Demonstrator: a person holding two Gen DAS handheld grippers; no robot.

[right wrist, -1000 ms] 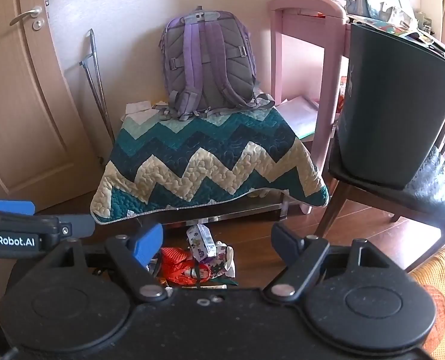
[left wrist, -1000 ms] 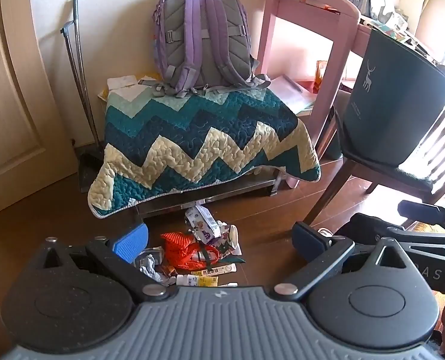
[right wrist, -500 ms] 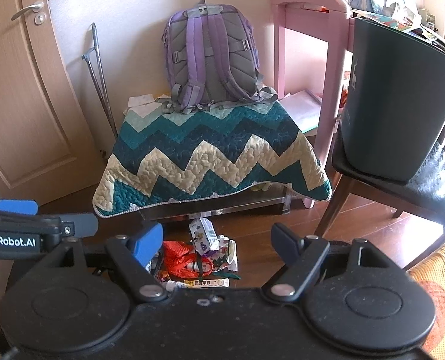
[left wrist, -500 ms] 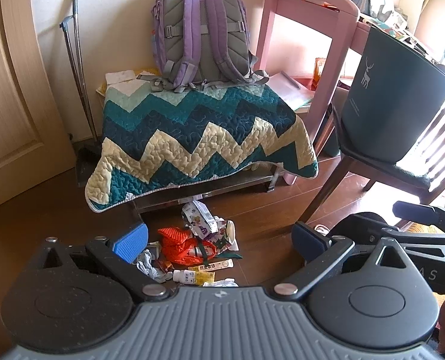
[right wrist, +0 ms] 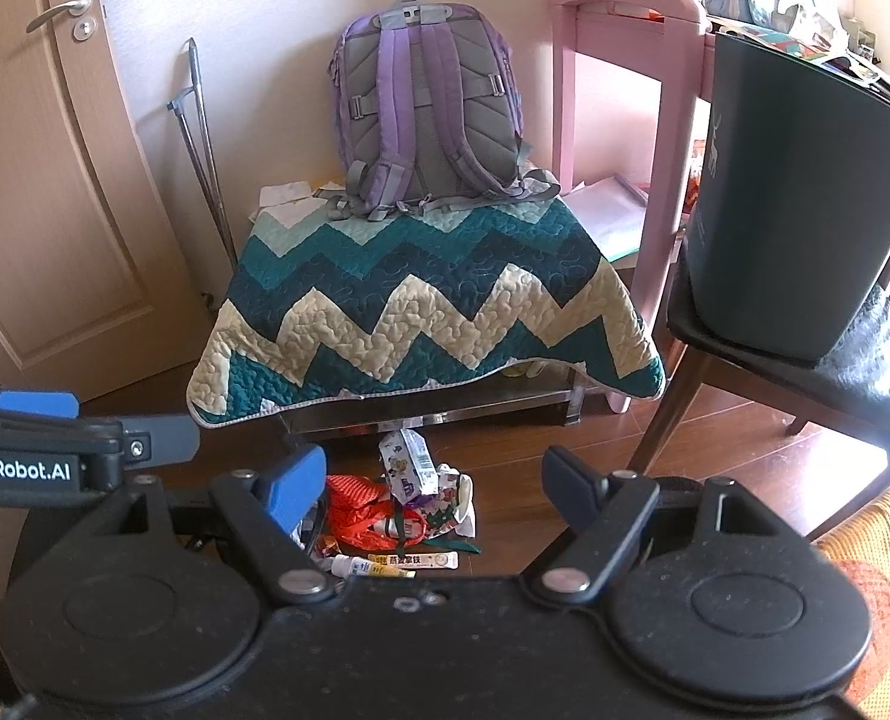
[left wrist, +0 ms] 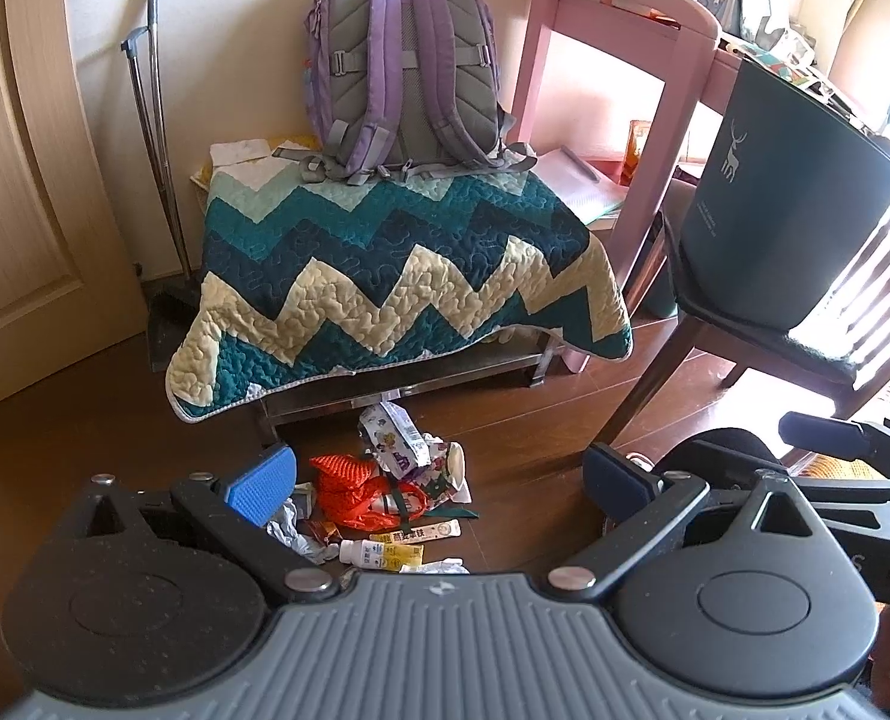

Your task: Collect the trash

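A heap of trash lies on the brown wood floor in front of a low bench: a red mesh bag, a purple-printed carton, a small white bottle, crumpled wrappers. The right wrist view shows the same trash heap low in the middle. My left gripper hangs open above the heap, nothing between its blue pads. My right gripper is open too and holds nothing. A dark green bin with a deer print stands on a chair at the right; the bin fills the right wrist view's right side.
A zigzag quilt covers the bench, with a purple backpack leaning on the wall. A pink desk stands right of it, a wooden door at the left. The dark chair bears the bin. A dustpan with handle leans by the wall.
Both cameras have risen and tilted down a little, so more of the trash heap and floor shows. Both grippers stay open.
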